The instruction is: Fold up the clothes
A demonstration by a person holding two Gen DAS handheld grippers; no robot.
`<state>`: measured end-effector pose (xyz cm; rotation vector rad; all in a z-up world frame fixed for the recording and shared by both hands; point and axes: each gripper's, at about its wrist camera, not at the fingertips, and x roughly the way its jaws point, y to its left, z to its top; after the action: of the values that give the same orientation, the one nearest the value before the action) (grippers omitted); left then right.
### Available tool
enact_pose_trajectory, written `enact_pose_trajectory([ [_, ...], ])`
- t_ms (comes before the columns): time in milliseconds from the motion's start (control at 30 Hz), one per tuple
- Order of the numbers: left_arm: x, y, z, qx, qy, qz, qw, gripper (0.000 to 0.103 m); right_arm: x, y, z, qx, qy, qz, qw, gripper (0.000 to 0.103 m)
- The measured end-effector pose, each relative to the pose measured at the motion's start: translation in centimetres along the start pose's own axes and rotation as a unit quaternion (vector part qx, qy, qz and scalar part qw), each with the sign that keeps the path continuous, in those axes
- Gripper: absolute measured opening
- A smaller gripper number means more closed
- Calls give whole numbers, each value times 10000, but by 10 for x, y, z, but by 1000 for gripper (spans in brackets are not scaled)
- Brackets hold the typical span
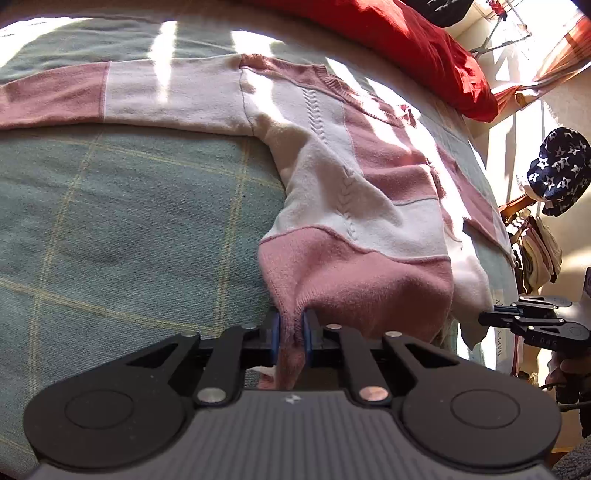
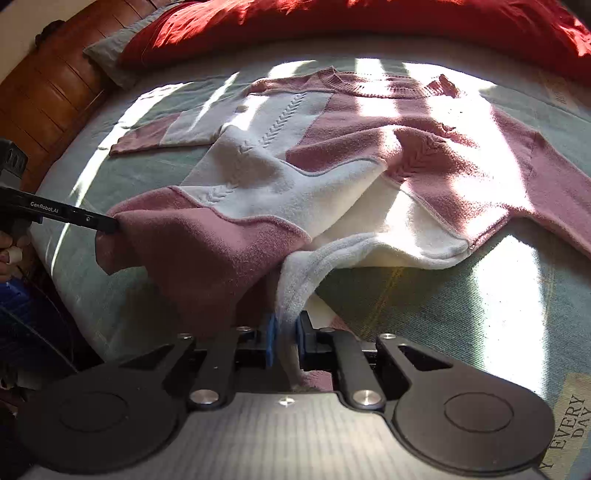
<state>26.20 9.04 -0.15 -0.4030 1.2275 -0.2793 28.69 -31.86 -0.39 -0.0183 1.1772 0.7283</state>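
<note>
I have my left gripper [image 1: 291, 332] and right gripper [image 2: 284, 338] both clenched on the sweater's [image 2: 332, 155] hem nearest me, lifted off the bed [image 1: 129, 221]; sleeves lie unfolded, so folding has barely begun.

A bed covered by a pale green blanket crossed with thin yellow check lines [image 1: 129, 229] is seen in both views, with bars of sunlight falling across it. A pink and white colour-block knitted sweater [image 1: 354, 173] is spread directly on the blanket, its collar turned toward the head of the bed and its sleeves stretched out toward the two side edges. The hem at the near edge is raised off the blanket. A red padded quilt [image 2: 332, 26] is bunched along the head end, beside a grey pillow [image 2: 110, 59] lying against the brown wooden headboard [image 2: 51, 103].
</note>
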Motion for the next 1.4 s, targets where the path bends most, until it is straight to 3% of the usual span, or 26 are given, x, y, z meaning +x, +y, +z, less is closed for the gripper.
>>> enact_pose_trajectory([
  [133, -4, 8, -7, -75, 60, 20, 10000, 11, -12, -8, 2, 270, -7, 97, 9996, 15],
  [200, 7, 14, -8, -150, 148, 22, 9998, 12, -3, -15, -2, 314, 117, -50, 9994, 22],
  [267, 19, 17, -10, -115, 194, 34, 9997, 14, 11, -22, -7, 356, 281, -238, 9987, 42],
  [433, 38, 23, -12, -101, 268, 18, 9996, 23, 26, -11, -22, 203, 528, -380, 9977, 54],
  [567, 50, 25, -13, -161, 409, 2, 9990, 27, 36, 15, -28, -494, 504, -538, 9961, 62],
  [700, 58, 25, -15, -200, 505, 2, 9985, 33, 66, 40, -36, -1594, 537, -1117, 9794, 66],
  [733, 60, 25, -15, -190, 516, 16, 9985, 35, 69, 38, -37, -1529, 567, -1107, 9804, 68],
  [800, 62, 25, -16, -154, 539, 55, 9984, 39, 75, 33, -38, -1397, 627, -1086, 9822, 76],
  [867, 64, 27, -17, -158, 559, 72, 9983, 42, 81, 28, -40, -1266, 687, -1064, 9838, 100],
  [900, 65, 28, -17, -176, 563, 68, 9982, 43, 84, 26, -40, -1200, 718, -1053, 9846, 103],
  [1067, 71, 32, -18, -230, 579, 42, 9980, 47, 98, 14, -44, -871, 866, -999, 9874, 103],
  [1267, 75, 32, -19, -263, 584, -10, 9979, 51, 100, 6, -43, -586, 719, -994, 9907, 103],
  [1400, 75, 33, -20, -262, 586, -50, 9979, 52, 94, 16, -51, -789, 626, -1199, 9877, 103],
])
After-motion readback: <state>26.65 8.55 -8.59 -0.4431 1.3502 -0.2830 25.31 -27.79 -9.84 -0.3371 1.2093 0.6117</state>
